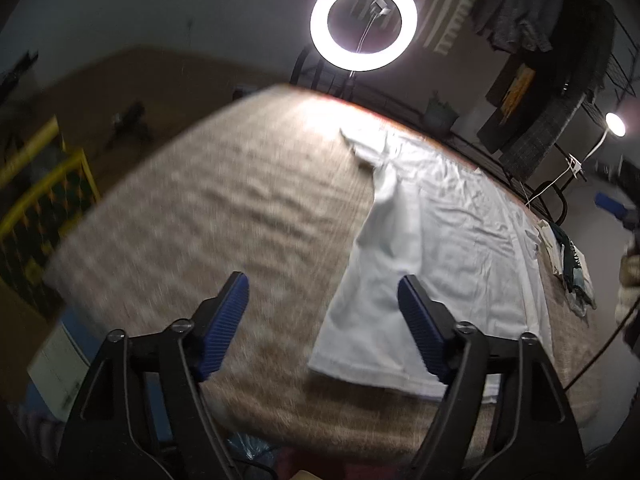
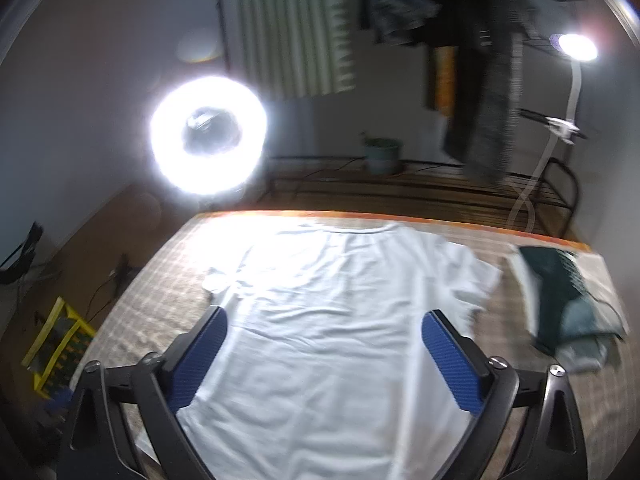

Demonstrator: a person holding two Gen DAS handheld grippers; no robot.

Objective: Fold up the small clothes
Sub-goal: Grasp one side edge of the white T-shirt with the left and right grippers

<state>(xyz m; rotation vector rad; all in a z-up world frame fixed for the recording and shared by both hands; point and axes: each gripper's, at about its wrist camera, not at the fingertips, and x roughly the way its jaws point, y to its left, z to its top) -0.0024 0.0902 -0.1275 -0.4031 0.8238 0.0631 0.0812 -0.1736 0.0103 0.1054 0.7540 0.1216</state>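
A white T-shirt point(image 2: 340, 320) lies spread flat on the beige checked table cover point(image 2: 160, 292), collar toward the far edge. It also shows in the left wrist view point(image 1: 440, 232), right of centre, its hem near the front. My left gripper point(image 1: 322, 284) is open and empty, above the cover at the shirt's left lower edge. My right gripper point(image 2: 324, 316) is open and empty, above the middle of the shirt. The right gripper's blue tip point(image 1: 608, 204) shows at the right edge of the left wrist view.
A pile of dark green and white clothes point(image 2: 568, 304) lies on the right of the table. A bright ring light point(image 2: 208, 140) stands behind the far edge. A metal rack with hanging clothes point(image 2: 480, 80) and a lamp point(image 2: 576, 46) stand behind. A yellow crate point(image 2: 56, 344) sits on the floor at left.
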